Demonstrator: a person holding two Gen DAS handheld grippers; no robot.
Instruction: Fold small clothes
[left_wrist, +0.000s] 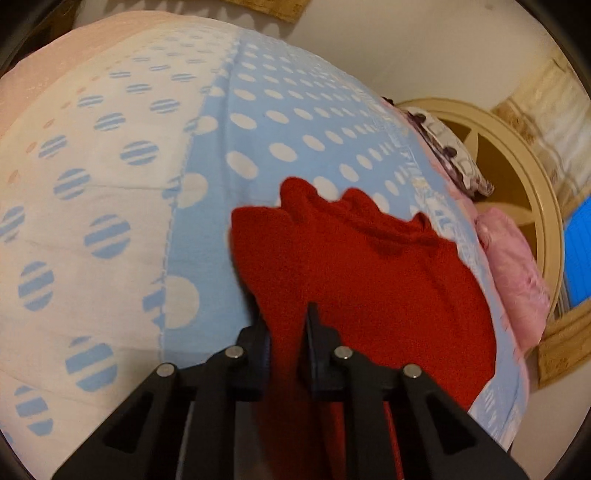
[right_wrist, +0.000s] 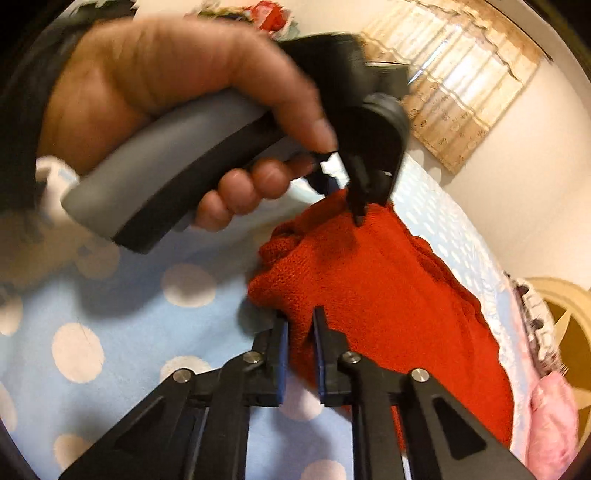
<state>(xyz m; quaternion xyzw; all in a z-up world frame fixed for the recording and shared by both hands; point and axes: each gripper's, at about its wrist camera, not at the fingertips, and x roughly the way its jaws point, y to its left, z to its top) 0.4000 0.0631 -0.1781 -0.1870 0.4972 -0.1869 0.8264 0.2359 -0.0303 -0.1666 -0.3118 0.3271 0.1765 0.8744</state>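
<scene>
Red knit (left_wrist: 369, 280) lying on the dotted blue sheet (left_wrist: 295, 122), left claw (left_wrist: 287, 325) tilted down, pinching its near edge, right claw (right_wrist: 300, 332) pinching the knit at 6 o'clock, hand (right_wrist: 177, 92) at 11 o'clock wrapped around the grey handle (right_wrist: 155, 177), pink cloth (left_wrist: 517, 269) at 3 o'clock

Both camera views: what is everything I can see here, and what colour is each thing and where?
red knit garment: one, red, crumpled on the blue dotted part of the blanket, pinched at two spots
blanket: one, light blue with white dots, white with blue striped dots, pink at the far edge; covers the surface under the garment
pink cloth: one, pink, at the blanket's right edge
patterned cloth: one, white with dark print, on the basket's rim
round basket: one, cream, on the floor to the right
left gripper: one, black, jaws shut on the garment
right gripper: one, black, jaws shut on the garment's near edge
hand: one, wrapped round the left gripper's grey handle
</scene>
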